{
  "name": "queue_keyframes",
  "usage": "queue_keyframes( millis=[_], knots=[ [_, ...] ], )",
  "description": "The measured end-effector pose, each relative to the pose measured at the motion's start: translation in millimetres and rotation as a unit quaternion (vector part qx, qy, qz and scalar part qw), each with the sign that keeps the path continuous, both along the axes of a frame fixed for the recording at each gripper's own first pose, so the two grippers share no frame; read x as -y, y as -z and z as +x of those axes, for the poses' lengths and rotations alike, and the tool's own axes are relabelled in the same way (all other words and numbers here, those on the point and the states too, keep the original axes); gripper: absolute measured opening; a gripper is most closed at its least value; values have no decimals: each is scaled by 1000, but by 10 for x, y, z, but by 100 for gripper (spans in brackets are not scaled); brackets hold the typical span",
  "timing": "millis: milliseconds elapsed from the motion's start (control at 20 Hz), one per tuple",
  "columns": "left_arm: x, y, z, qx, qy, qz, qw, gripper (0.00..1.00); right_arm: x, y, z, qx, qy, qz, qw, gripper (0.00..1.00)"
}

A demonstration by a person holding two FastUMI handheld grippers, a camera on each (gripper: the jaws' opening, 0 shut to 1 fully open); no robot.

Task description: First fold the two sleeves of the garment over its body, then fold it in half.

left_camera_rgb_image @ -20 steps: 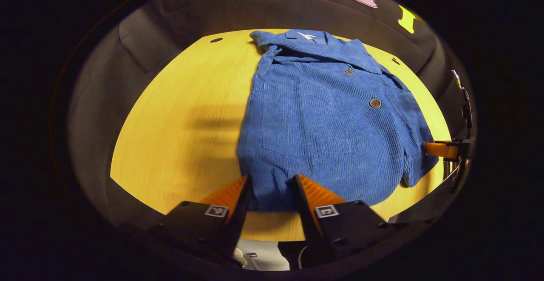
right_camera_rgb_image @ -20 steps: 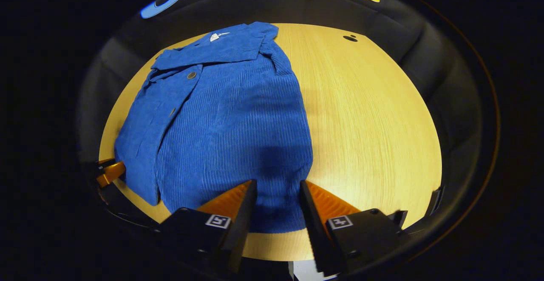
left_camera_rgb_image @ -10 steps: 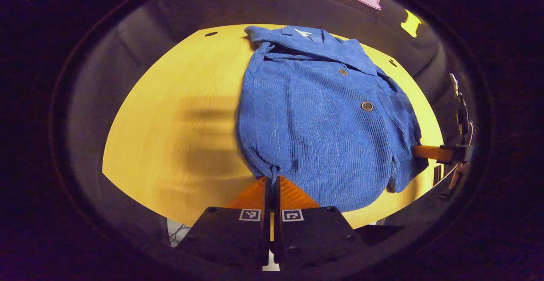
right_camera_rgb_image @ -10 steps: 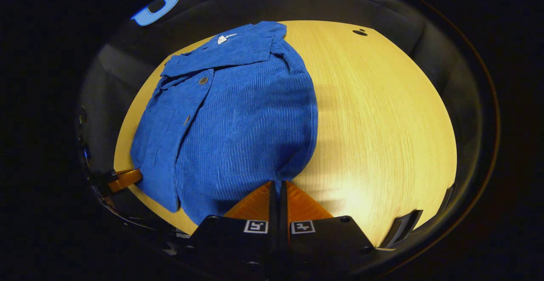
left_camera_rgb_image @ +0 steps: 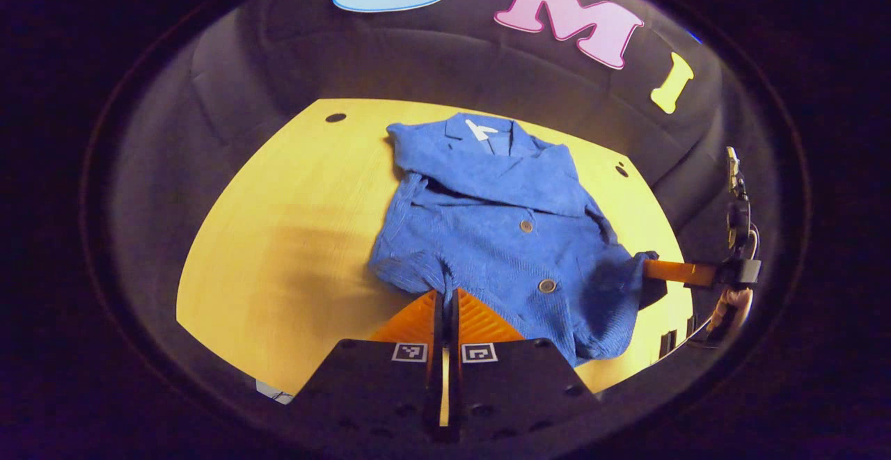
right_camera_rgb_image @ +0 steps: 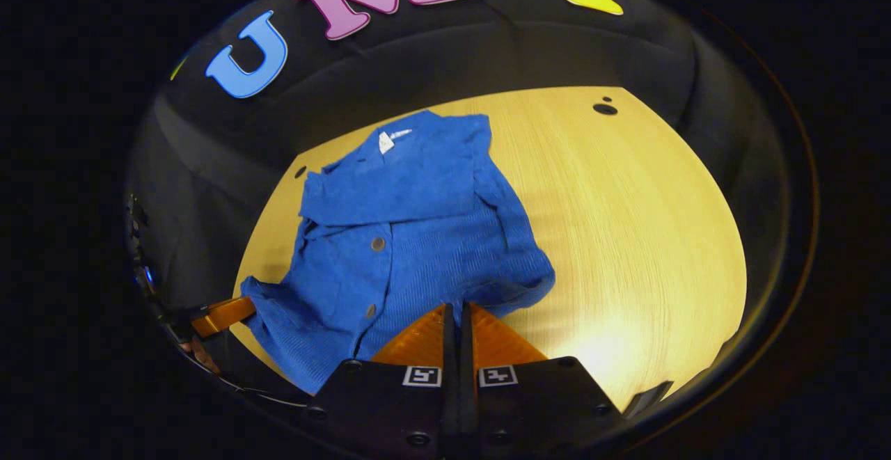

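A blue corduroy jacket (left_camera_rgb_image: pixel 498 227) lies on the yellow wooden table (left_camera_rgb_image: pixel 278 237), collar at the far side and sleeves folded over the body. My left gripper (left_camera_rgb_image: pixel 443 294) is shut on the jacket's near hem at one corner and holds it off the table. My right gripper (right_camera_rgb_image: pixel 457 307) is shut on the hem at the other corner, also raised. In the left gripper view the right gripper (left_camera_rgb_image: pixel 672 272) shows at the far right with the cloth in it. In the right gripper view the left gripper (right_camera_rgb_image: pixel 226 314) shows at the far left. The lower half of the jacket (right_camera_rgb_image: pixel 397 251) sags between both grips.
The table (right_camera_rgb_image: pixel 640 237) has bare wood on both sides of the jacket. Small dark holes (left_camera_rgb_image: pixel 335 117) mark its far corners. The black booth wall stands close behind the far edge. A hand (left_camera_rgb_image: pixel 731 303) holds the right gripper.
Both grippers went from open at the hem to shut on it, then lifted it and carried it toward the collar. The jacket's lower half now rises off the table.
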State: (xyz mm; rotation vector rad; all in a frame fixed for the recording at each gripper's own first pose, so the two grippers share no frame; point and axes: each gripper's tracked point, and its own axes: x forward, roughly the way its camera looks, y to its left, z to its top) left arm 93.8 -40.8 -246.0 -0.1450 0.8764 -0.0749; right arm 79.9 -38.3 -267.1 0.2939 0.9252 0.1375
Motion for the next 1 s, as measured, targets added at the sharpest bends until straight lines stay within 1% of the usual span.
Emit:
queue_keyframes(
  millis=[100,250,400,500,650,750,900,1000],
  knots=[
    [45,-236,323,26,10,-2,1000,2,-48,-189,316,24,-1,8,1000,5],
    [-34,-547,847,62,23,13,998,2,-84,-501,885,63,14,32,997,4],
    [-173,-735,1480,97,21,25,995,2,-57,-687,1493,99,28,37,994,5],
    [-312,-802,1924,114,10,29,993,2,-7,-734,1932,123,38,28,991,4],
    [-459,-800,2569,133,-13,20,991,2,-20,-703,2585,144,46,17,988,5],
    [-572,-704,2969,141,-28,17,989,2,-26,-558,2908,150,52,5,987,5],
    [-715,-387,3424,137,-32,28,990,2,-4,-273,3303,153,67,-17,986,5],
    [-729,-170,3622,127,-22,42,991,1,73,-43,3477,147,79,-32,985,6]
  ],
)
